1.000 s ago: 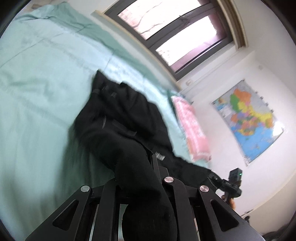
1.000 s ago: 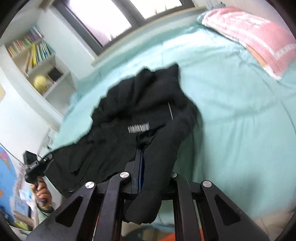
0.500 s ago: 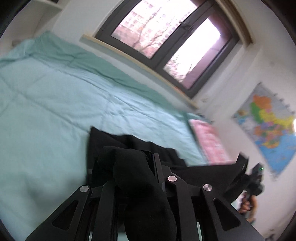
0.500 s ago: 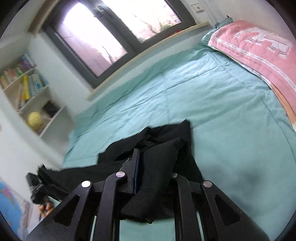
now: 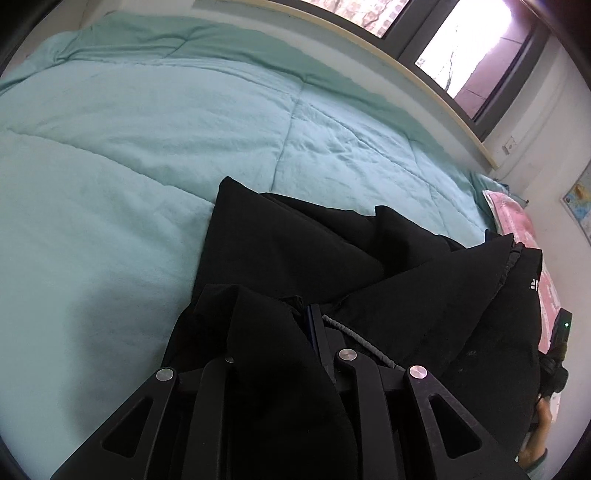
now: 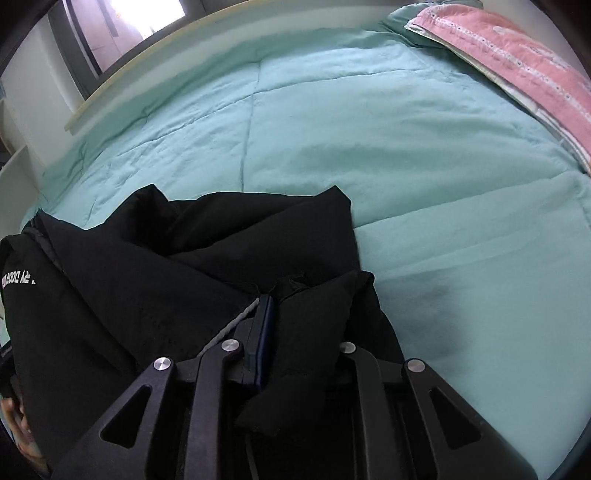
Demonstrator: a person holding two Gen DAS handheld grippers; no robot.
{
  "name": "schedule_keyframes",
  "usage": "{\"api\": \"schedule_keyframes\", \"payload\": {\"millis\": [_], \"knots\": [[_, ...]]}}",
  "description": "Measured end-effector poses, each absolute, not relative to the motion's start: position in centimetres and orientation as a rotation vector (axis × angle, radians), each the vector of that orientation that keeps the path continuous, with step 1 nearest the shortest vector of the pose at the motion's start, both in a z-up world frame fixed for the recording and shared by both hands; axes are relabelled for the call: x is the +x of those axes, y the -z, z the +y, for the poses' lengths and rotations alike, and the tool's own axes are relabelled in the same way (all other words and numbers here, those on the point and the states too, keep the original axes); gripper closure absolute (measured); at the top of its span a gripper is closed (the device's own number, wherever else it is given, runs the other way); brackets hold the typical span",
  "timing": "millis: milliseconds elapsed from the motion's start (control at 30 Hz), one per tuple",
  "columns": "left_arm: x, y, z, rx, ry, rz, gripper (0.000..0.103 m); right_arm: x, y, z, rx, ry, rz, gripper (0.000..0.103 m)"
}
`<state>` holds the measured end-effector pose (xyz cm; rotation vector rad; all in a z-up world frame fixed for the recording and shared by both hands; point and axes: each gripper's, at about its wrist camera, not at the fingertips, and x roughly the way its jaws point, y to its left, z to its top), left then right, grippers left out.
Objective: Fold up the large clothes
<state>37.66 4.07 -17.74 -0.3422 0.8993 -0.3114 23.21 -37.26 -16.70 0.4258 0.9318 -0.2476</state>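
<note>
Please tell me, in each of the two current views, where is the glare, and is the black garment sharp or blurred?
Left wrist view: the window at top right is overexposed to white; the black garment is sharp, folds readable. Right wrist view: a smaller blown-out window at top left; the garment is sharp but nearly featureless, and the fisheye bends the green quilt edges.

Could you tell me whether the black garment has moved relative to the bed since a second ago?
Yes. The black garment was spread further up the green bedspread toward the window; now it lies bunched at the near edge.
</note>
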Motion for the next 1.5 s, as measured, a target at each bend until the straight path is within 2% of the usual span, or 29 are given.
{"api": "schedule_keyframes", "payload": {"millis": [167,233,300,367,467,567,600,633,700,867,967,1233,1300,1333,1367,1400,1500], "knots": [[37.5,17.7,4.9,-0.402,0.347,0.898,0.083,22.7,16.7,-37.2,0.436,0.239,0.918,0.086],[37.0,16.4,5.4,-0.405,0.384,0.919,0.078,22.1,15.9,-37.6,0.455,0.207,0.928,0.083],[35.8,14.0,6.2,-0.372,0.451,0.919,0.070,21.0,14.0,-38.4,0.481,0.169,0.938,0.079],[34.4,11.9,7.2,-0.359,0.534,0.912,0.054,19.8,11.6,-38.9,0.522,0.122,0.933,0.074],[31.8,9.1,9.9,-0.370,0.656,0.908,0.031,16.4,8.3,-40.5,0.631,-0.012,0.913,0.055],[28.9,6.7,12.8,-0.370,0.684,0.812,0.022,11.8,5.1,-41.9,0.660,-0.085,0.846,0.044],[28.3,6.2,13.4,-0.367,0.678,0.782,0.022,10.6,4.2,-42.2,0.648,-0.078,0.814,0.037],[28.2,6.0,13.5,-0.351,0.661,0.764,0.021,9.6,3.6,-42.2,0.615,-0.047,0.781,0.026],[29.4,6.3,12.7,-0.305,0.595,0.766,0.021,9.3,2.9,-41.7,0.516,0.032,0.759,0.015],[34.9,9.5,10.4,-0.253,0.462,0.856,0.021,13.7,4.2,-39.1,0.273,0.099,0.765,0.015],[38.4,11.9,10.8,-0.365,0.497,0.911,0.021,17.0,5.6,-38.4,0.171,0.089,0.782,0.015],[42.9,15.4,9.5,-0.506,0.690,1.028,0.021,25.1,10.7,-41.5,0.219,-0.015,0.855,0.015],[43.0,15.3,9.0,-0.485,0.673,1.018,0.023,26.9,12.8,-43.2,0.344,-0.073,0.912,0.016],[42.9,14.8,8.8,-0.469,0.662,1.002,0.045,27.4,13.7,-43.6,0.403,-0.108,0.939,0.031],[42.6,14.4,8.6,-0.442,0.648,0.990,0.089,27.6,14.3,-43.6,0.431,-0.136,0.952,0.050],[42.3,13.9,8.5,-0.417,0.641,0.989,0.095,27.5,14.3,-43.4,0.413,-0.135,0.958,0.079],[39.8,10.6,8.2,-0.293,0.583,0.887,0.095,25.0,11.7,-41.4,0.208,-0.053,0.869,0.087]]}}
